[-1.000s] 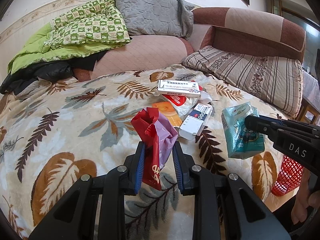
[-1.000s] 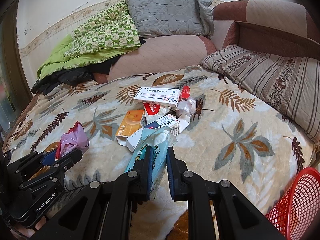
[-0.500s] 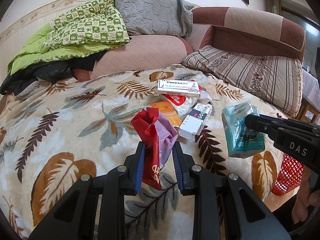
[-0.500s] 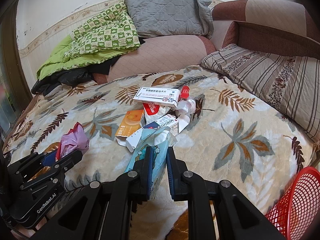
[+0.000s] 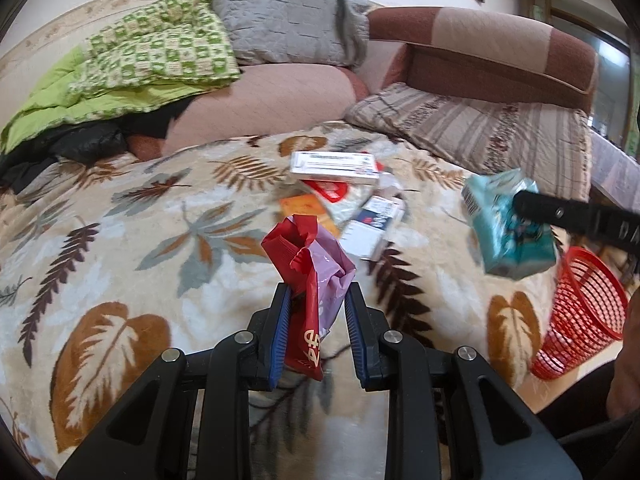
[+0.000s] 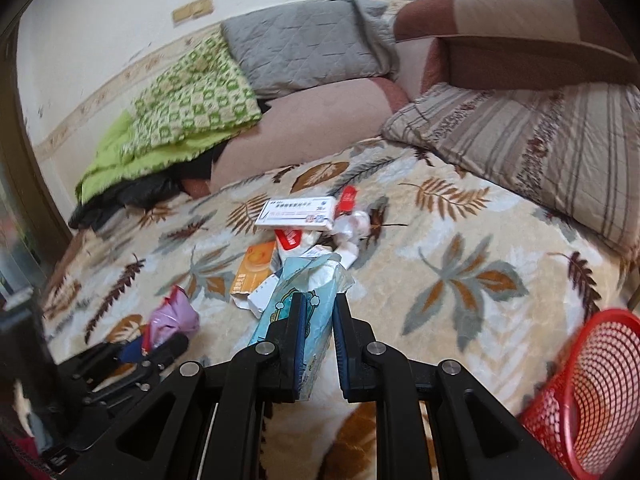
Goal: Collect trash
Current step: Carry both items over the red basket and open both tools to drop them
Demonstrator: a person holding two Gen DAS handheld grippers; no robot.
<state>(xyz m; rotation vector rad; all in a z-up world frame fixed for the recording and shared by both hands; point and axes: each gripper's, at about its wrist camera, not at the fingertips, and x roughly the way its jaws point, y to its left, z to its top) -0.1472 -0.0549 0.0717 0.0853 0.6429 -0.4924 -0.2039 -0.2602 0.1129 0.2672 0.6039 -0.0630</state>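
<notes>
my left gripper (image 5: 316,304) is clamped on a crumpled red and pink bag (image 5: 314,268) above the leaf blanket (image 5: 120,240), my right gripper (image 6: 314,316) pinches a teal tissue pack (image 6: 308,300), blurred, near the red basket (image 6: 592,392), while boxes (image 6: 298,212) lie mid-blanket.

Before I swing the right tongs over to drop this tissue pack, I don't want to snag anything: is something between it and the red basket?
Nothing visible is. The tissue pack hangs in the right tongs above the blanket, and only bare blanket lies between it and the red basket beside the bed.
</notes>
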